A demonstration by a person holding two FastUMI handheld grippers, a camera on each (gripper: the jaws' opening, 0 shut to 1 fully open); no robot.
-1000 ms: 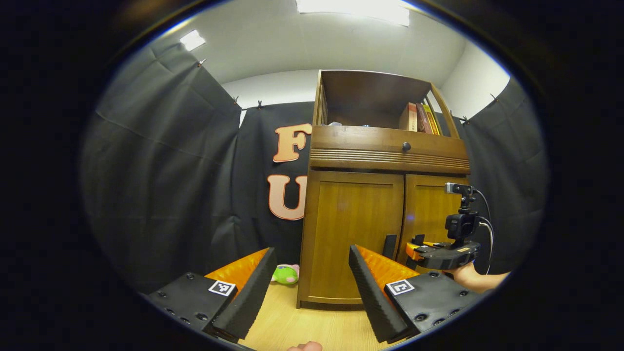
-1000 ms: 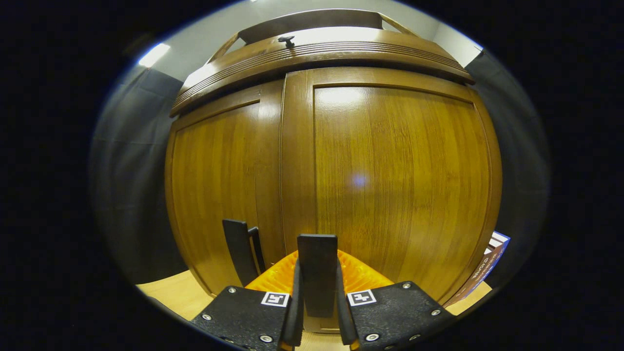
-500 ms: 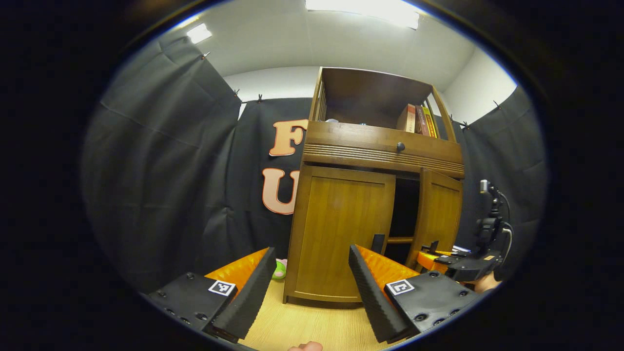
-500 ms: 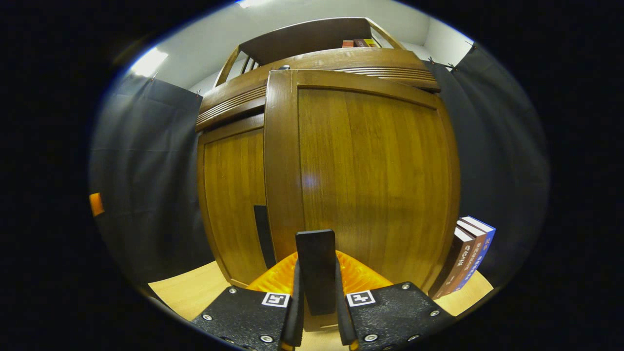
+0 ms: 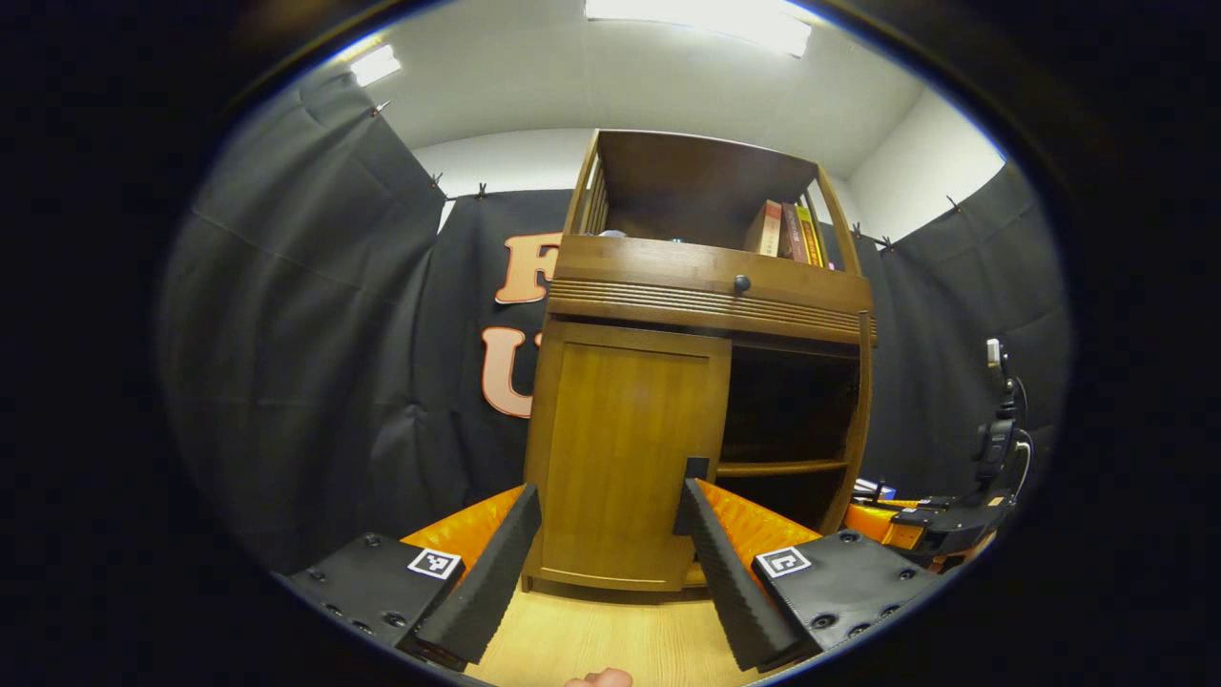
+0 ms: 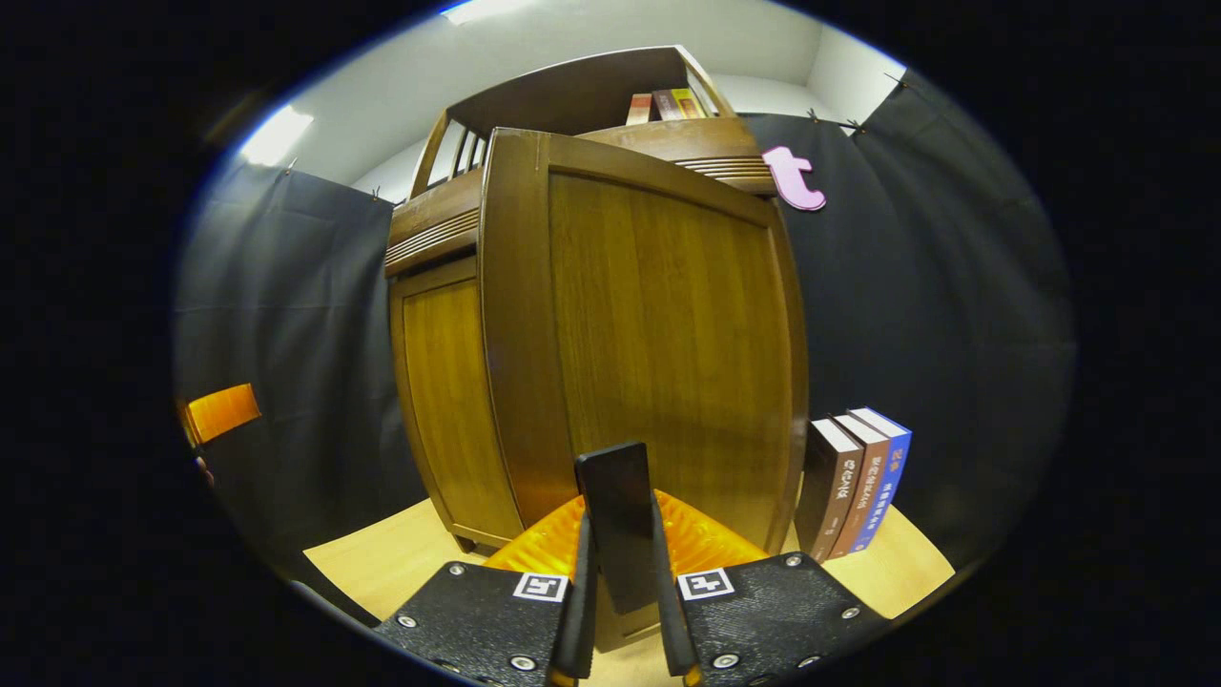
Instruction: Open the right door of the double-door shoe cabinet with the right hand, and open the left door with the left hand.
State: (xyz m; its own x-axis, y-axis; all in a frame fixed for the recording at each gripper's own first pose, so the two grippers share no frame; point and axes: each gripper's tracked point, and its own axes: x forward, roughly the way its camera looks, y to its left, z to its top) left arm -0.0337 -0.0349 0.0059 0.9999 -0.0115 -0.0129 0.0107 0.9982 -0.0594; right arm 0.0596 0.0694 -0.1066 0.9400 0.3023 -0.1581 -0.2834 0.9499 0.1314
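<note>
A recording booth: black cloth walls [image 5: 315, 315] around a home-style wooden cabinet [image 5: 630, 448]

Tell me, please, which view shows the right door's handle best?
The right gripper view: the right door's handle stands upright between the closed fingers of the right gripper. In the left gripper view, the right door appears edge-on, its handle too small to make out.
</note>
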